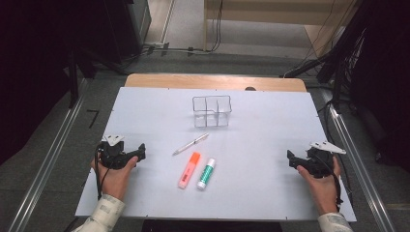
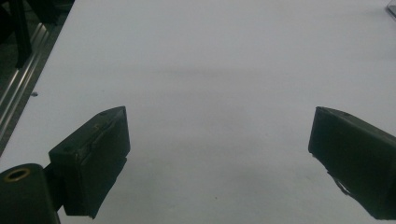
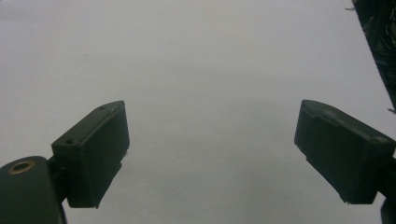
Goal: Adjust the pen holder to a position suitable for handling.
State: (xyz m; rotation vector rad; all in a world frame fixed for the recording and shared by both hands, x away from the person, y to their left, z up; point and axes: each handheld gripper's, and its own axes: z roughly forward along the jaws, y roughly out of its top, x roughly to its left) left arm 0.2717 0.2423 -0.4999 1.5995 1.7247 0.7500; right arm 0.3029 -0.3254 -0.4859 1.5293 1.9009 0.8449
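The left gripper (image 1: 140, 153) rests at the left edge of the white table (image 1: 270, 145), jaws spread wide with bare table between them; the right gripper (image 1: 291, 158) sits at the right edge, jaws likewise spread and holding nothing. Between them, well apart from both, lie a pen (image 1: 190, 144), an orange highlighter (image 1: 189, 169) and a green-and-white glue stick (image 1: 206, 173) just beside it; a clear divided organiser (image 1: 212, 111) stands behind the pen.
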